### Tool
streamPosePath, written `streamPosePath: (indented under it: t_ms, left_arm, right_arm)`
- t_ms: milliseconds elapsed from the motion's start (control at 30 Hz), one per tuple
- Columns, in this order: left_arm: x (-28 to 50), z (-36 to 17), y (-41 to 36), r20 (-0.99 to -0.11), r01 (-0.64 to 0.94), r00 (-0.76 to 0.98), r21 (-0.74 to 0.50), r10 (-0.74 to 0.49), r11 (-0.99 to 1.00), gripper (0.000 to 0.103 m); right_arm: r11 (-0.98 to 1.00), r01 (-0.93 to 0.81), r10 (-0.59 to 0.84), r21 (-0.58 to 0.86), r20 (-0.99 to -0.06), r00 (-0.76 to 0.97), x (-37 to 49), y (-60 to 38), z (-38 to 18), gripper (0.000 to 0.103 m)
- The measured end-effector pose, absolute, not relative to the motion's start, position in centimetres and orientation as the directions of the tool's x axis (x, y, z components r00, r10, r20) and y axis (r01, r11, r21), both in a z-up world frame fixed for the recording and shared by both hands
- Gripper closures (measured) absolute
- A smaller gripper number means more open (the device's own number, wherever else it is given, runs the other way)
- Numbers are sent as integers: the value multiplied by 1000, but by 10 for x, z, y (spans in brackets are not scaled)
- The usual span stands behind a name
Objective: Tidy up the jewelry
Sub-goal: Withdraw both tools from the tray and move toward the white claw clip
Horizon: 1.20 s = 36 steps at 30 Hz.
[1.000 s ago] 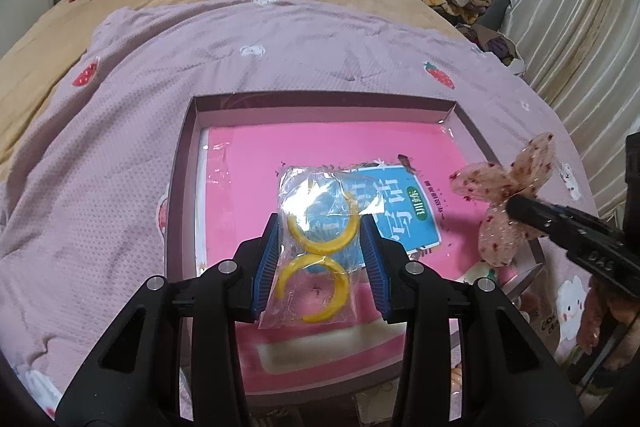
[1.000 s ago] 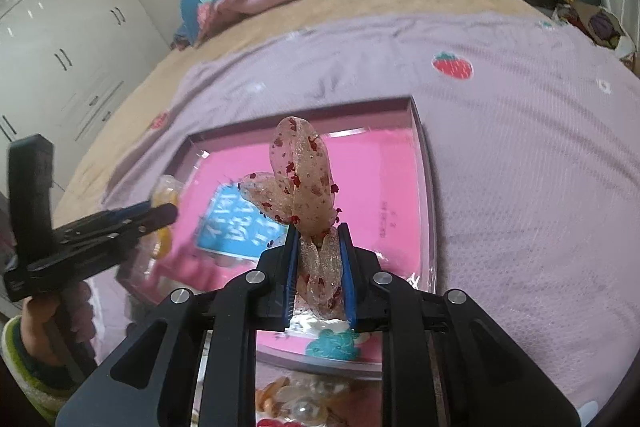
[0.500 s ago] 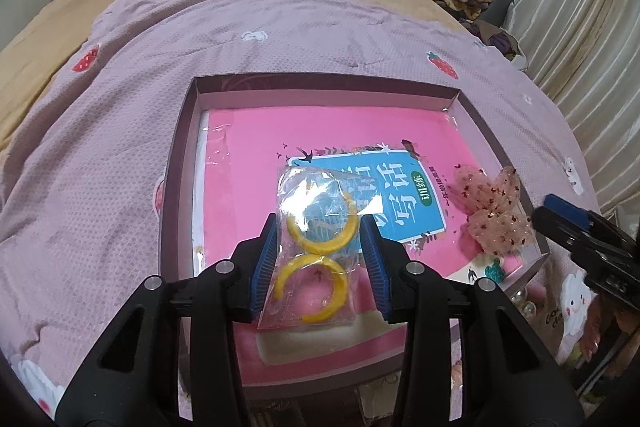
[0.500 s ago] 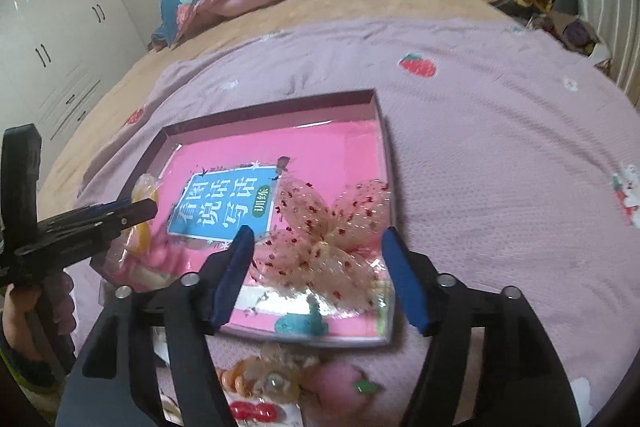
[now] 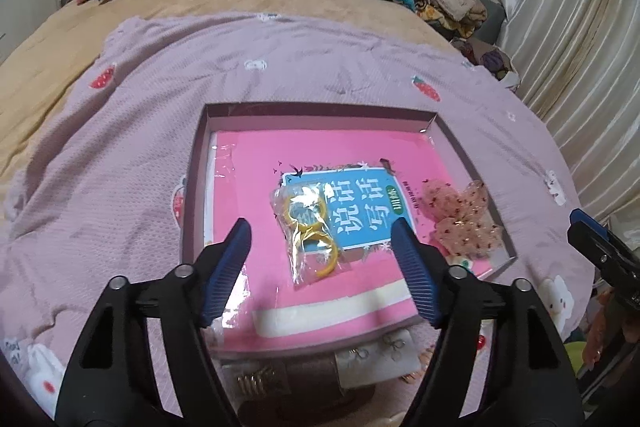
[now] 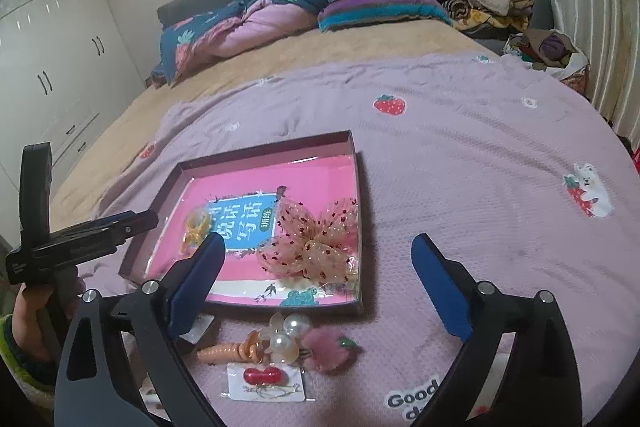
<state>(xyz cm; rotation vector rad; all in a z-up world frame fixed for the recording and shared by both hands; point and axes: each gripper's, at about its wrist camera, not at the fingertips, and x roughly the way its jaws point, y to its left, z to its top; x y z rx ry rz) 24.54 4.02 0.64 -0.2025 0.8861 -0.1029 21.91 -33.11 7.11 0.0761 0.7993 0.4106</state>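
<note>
Both grippers, left (image 5: 320, 263) and right (image 6: 316, 287), are wide open and hold nothing. The bag (image 5: 310, 229) with yellow rings lies in the tray (image 5: 192, 187) on the pink book (image 5: 256, 163). The bow (image 6: 312, 241) lies in the tray's right corner.

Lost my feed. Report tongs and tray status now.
Left tongs open, empty. Right tongs open, empty. Bagged yellow rings and mesh bow lying in tray. Loose hair clips outside tray's near edge.

Left wrist view low and close over shallow box (image 5: 192, 187) near edge, facing headboard, right wrist view further back, from box's right side (image 6: 357, 227), both share box and purple blanket (image 6: 480, 155)
</note>
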Motion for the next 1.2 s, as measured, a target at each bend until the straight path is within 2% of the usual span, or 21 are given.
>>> streamPosePath:
  t_ms: [100,367,1200]
  left_arm:
    - [237,15,40,-746,2,643,-221,-170,975,24]
    - [209,37,43,-712,5,679,-239,-178,971,12]
    - [142,48,34,-662,64,717,-249,-218,966,10]
  right_arm:
    - [918,-330,389,221,-669,633,212,-333,78,7]
    - [912,-348,403,218,-638,657,190,-335,97,5]
    - [896,-406,431,182,-578,692,126,-337,126,4]
